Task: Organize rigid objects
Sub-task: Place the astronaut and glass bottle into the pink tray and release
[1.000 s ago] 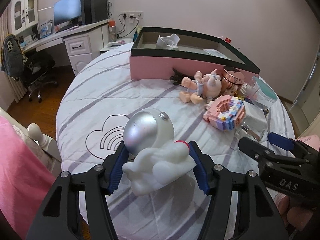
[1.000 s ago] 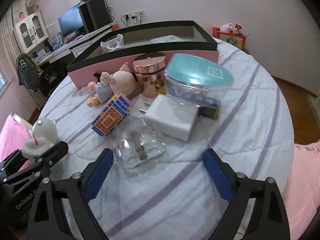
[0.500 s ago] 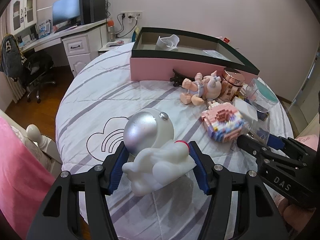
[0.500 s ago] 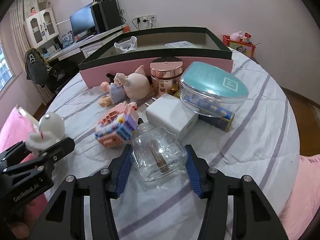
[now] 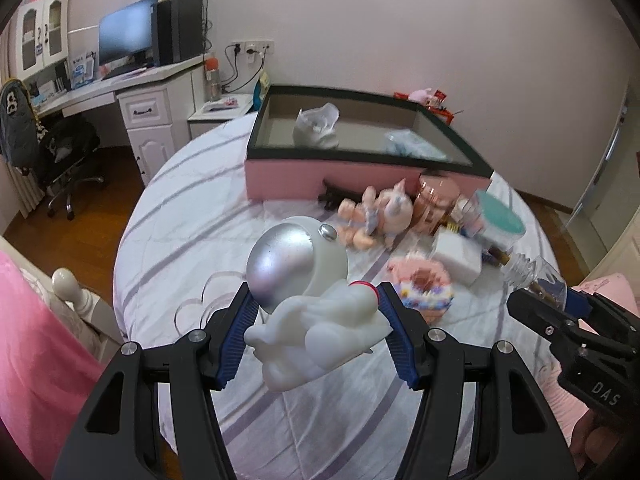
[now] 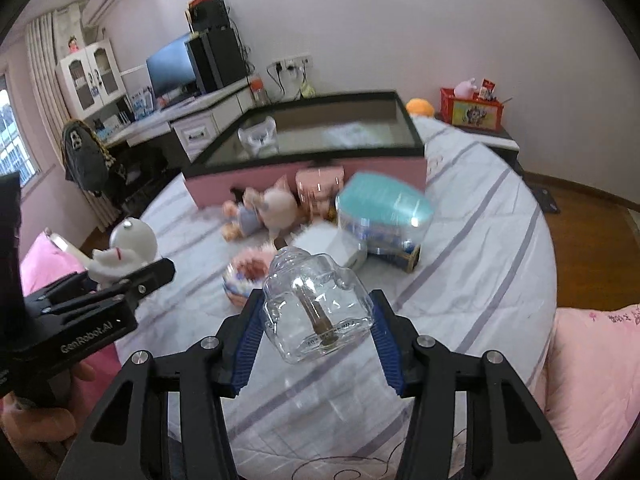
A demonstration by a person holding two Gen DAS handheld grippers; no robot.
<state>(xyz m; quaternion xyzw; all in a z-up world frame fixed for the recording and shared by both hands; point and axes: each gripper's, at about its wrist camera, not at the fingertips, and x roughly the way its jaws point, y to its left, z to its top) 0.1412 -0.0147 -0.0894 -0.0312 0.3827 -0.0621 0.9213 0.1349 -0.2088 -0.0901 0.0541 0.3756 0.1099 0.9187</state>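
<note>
While grippers hold toys, pink box contains a white bag.

Bed left half bare, wide passage to the box from that side. Box front blocked on the right by a clutter row: doll, copper jar, teal-lid tub, white block, brick toy. Box interior mostly free, bag in far left corner. Bed right edge bare.
</note>
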